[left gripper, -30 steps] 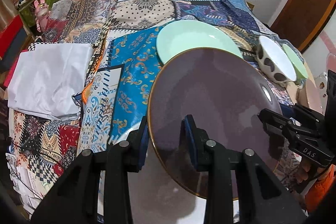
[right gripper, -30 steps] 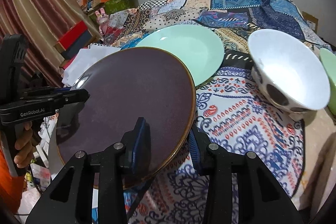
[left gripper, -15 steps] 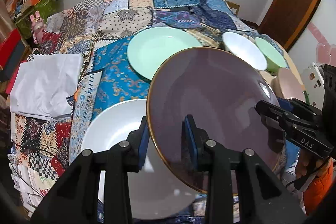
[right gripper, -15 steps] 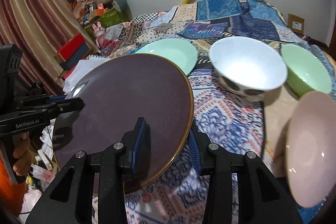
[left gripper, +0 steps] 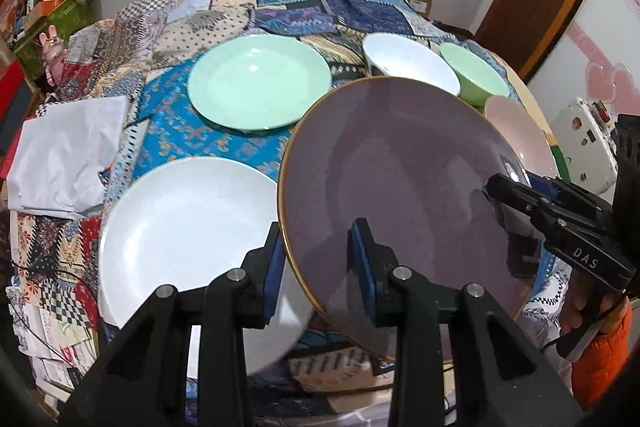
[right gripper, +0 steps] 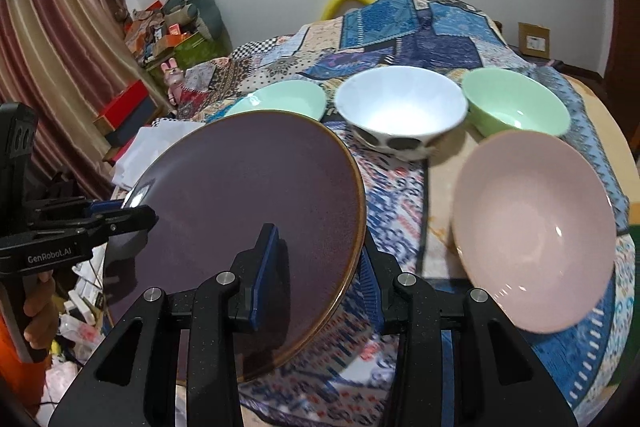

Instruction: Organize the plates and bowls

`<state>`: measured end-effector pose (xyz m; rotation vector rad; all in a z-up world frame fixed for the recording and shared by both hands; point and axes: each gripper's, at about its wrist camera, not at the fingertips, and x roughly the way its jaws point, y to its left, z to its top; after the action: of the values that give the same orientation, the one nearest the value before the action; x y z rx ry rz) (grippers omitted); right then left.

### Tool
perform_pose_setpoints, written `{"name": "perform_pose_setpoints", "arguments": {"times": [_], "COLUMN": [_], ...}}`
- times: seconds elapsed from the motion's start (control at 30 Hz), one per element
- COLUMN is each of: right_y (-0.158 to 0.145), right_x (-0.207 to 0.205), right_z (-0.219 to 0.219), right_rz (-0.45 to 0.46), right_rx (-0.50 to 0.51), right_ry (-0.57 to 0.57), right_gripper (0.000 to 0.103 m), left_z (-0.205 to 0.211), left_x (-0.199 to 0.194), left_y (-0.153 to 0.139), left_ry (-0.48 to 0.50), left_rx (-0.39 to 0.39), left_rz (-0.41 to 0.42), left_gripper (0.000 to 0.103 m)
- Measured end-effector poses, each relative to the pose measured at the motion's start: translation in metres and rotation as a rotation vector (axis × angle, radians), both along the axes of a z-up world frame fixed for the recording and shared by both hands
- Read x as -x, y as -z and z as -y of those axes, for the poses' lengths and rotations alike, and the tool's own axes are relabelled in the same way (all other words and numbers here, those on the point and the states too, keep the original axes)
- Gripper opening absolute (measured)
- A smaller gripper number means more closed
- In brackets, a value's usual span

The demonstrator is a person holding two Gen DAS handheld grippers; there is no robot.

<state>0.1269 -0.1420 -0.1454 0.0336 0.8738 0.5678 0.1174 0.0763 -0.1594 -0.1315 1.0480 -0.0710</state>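
You have the dark plate [left gripper: 400, 187] lifted above the worktop's [right gripper: 440, 211] near edge, unplaced. The white plate [left gripper: 180, 227], green plate [left gripper: 256, 83] and three bowls lie unstacked. Your left hand-held gripper [left gripper: 316, 267] and right hand-held gripper [right gripper: 320, 267] each pinch its rim, jaws narrow.

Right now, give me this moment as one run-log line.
held: dark purple plate, off the table | left gripper: clamped on its rim | right gripper: clamped on opposite rim | white plate: below left
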Motion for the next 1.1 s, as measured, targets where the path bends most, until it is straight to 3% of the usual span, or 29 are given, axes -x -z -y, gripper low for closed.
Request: {"name": "perform_pose_setpoints", "arguments": {"times": [0.6, 1.1], "right_y": [0.034, 0.051], "right_x": [0.004, -0.002], "right_z": [0.029, 0.029], "right_rz": [-0.060, -0.095], "right_rx": [0.040, 0.063], "right_ry": [0.061, 0.087], "right_gripper": [0.035, 0.035], "left_z": [0.034, 0.034], "left_x": [-0.016, -0.031], "left_y": [0.051, 0.070], "left_ry": [0.024, 0.020], "left_rx": [0.005, -0.006], "left_rz": [-0.096, -0.127], "left_gripper": [0.033, 0.033]}}
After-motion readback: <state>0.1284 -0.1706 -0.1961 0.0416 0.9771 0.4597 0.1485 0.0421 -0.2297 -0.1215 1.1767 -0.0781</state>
